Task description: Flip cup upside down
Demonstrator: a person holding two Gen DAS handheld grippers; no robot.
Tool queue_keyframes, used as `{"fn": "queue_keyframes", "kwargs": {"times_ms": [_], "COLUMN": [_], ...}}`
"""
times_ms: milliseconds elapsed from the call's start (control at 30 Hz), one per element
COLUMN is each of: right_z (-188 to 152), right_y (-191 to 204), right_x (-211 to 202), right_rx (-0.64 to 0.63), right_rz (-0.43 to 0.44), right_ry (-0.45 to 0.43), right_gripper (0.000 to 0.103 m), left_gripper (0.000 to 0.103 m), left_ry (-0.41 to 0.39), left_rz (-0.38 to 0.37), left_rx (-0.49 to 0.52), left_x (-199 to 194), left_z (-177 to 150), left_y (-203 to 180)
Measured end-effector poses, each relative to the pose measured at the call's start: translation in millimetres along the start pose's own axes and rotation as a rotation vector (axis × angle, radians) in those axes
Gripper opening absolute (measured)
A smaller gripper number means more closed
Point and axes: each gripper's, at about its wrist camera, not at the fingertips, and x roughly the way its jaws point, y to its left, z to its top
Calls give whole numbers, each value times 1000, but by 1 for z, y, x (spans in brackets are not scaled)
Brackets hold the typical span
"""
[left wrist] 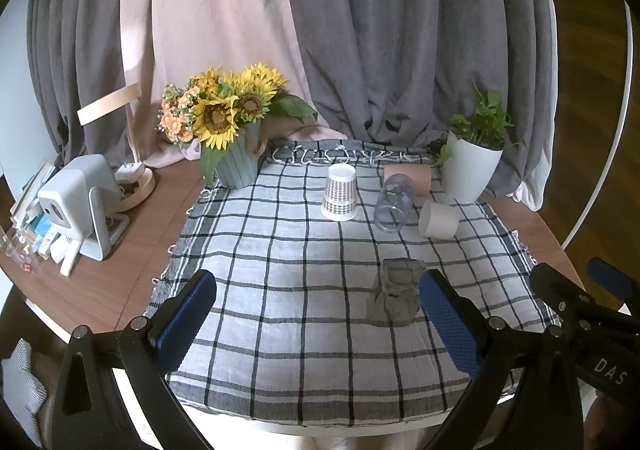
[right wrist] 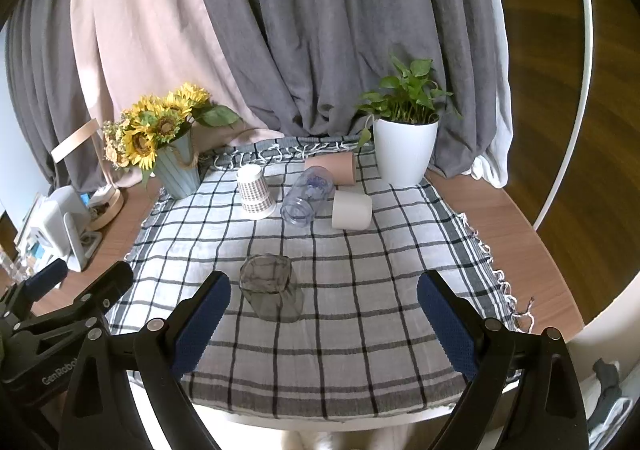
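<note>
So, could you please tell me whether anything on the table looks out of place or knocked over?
Yes: three cups lie on their sides at the back of the checked cloth: a pink cup, a clear plastic cup and a white cup.

Round wooden table point(right wrist: 516, 226), checked cloth point(right wrist: 320, 290) spread over its middle. On the cloth: grey glass point(right wrist: 272, 292) nearest, patterned paper cup point(right wrist: 256, 192) upside down, clear cup point(right wrist: 306, 196), white cup point(right wrist: 352, 210) and pink cup point(right wrist: 334, 168) on their sides. Sunflower vase point(right wrist: 178, 170) and plant pot point(right wrist: 404, 152) at the back corners.
</note>
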Motion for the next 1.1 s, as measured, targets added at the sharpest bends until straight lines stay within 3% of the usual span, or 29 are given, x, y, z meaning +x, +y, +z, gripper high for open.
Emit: {"fn": "queue_keyframes", "kwargs": {"times_ms": [1100], "right_z": [0], "right_y": [3], "right_x": [1], "right_rx": [7], "right_rz": [-6], "right_ry": [0], "right_gripper": [95], "left_gripper": [103], "left_ry": [-16], "left_rz": [14], "left_rx": [4], "left_x": [-4], "left_z": [1], "left_y": [-3]}}
